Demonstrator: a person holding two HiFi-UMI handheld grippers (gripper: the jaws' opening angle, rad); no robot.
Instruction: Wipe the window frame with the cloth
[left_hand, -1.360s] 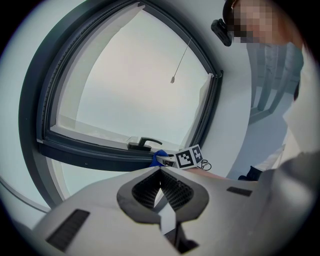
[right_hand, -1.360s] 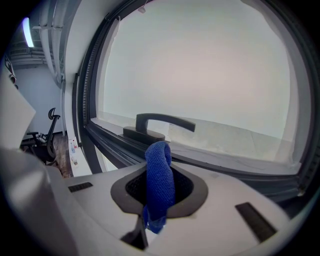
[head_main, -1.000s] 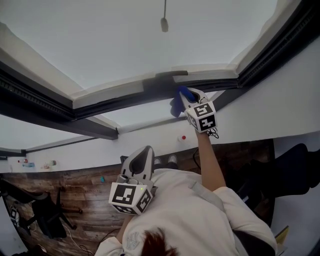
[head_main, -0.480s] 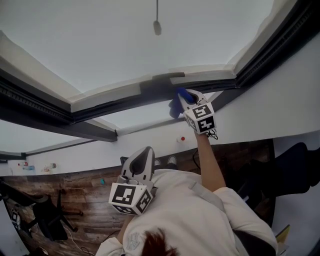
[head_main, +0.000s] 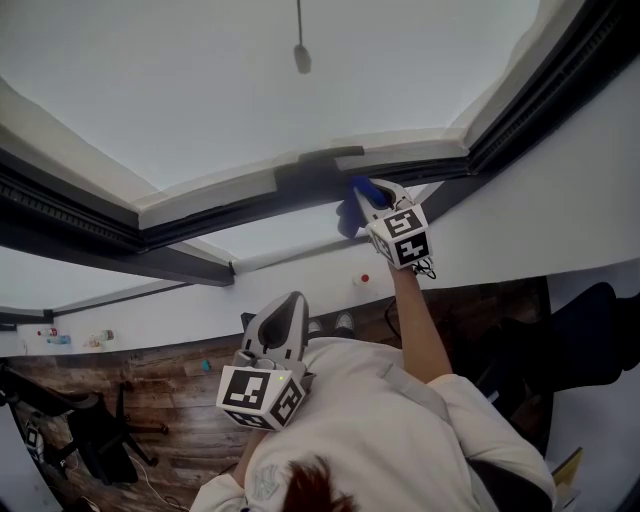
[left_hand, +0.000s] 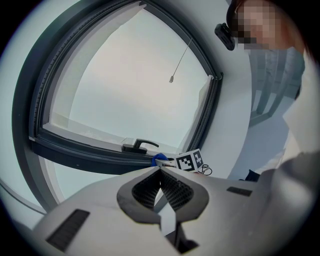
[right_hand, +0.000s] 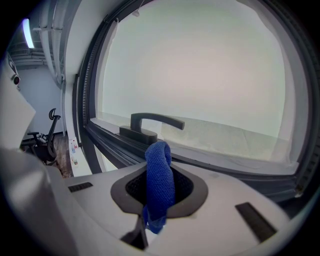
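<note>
My right gripper (head_main: 368, 190) is raised to the dark window frame (head_main: 230, 205) and is shut on a blue cloth (head_main: 355, 205). In the right gripper view the cloth (right_hand: 160, 182) stands folded between the jaws, its top just below the dark window handle (right_hand: 150, 125) on the frame rail (right_hand: 115, 147). My left gripper (head_main: 285, 318) hangs low near the person's chest, shut with nothing in it. In the left gripper view its jaws (left_hand: 160, 172) meet, and beyond them the handle (left_hand: 140, 146), the cloth (left_hand: 159, 159) and the right gripper's marker cube (left_hand: 189, 161) show.
A cord with a small pull (head_main: 301, 58) hangs in front of the pale glass. White wall (head_main: 560, 200) flanks the frame at right. Below lie a wooden floor (head_main: 170, 400), a dark office chair (head_main: 95, 440) and small items on a sill (head_main: 60, 338).
The view has drifted slightly. The right gripper and cloth stay at the same spot on the frame beside the handle. The left gripper has not moved.
</note>
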